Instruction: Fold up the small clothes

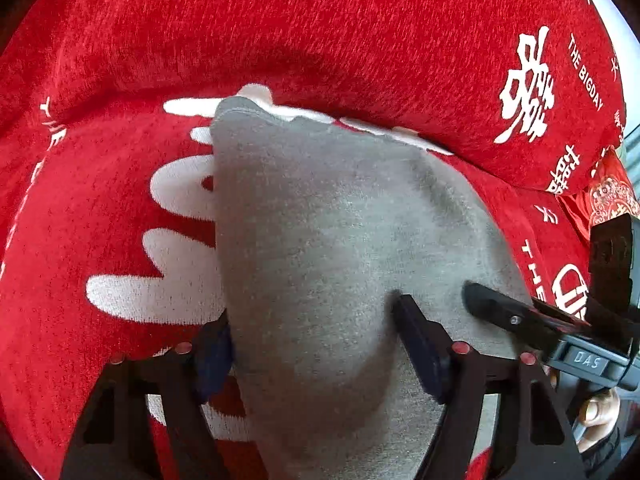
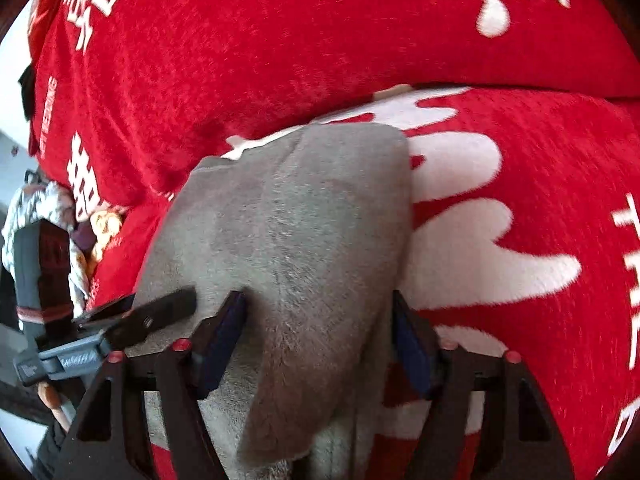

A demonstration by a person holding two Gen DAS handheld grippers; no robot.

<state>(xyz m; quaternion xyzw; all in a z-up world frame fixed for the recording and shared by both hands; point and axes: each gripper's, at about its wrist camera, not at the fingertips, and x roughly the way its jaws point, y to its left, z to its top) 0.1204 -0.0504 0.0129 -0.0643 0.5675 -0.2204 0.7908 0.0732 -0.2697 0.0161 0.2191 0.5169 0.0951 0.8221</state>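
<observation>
A small grey garment point(image 1: 328, 232) lies folded on a red blanket point(image 1: 280, 32) with white characters. It also shows in the right wrist view point(image 2: 304, 220). My left gripper point(image 1: 316, 344) is open, its jaws straddling the near part of the grey cloth, which bulges up between them. My right gripper point(image 2: 320, 332) is open too, its jaws on either side of the garment's near edge. The right gripper's fingers point(image 1: 492, 304) reach onto the cloth beside the left gripper. The left gripper's fingers point(image 2: 168, 308) show in the right wrist view, resting on the cloth's left side.
A raised fold of the red blanket point(image 2: 320, 40) runs behind the garment. A patterned red item point(image 1: 612, 196) lies at the right edge of the left wrist view. A pile of patterned cloth point(image 2: 64, 216) lies at the left of the right wrist view.
</observation>
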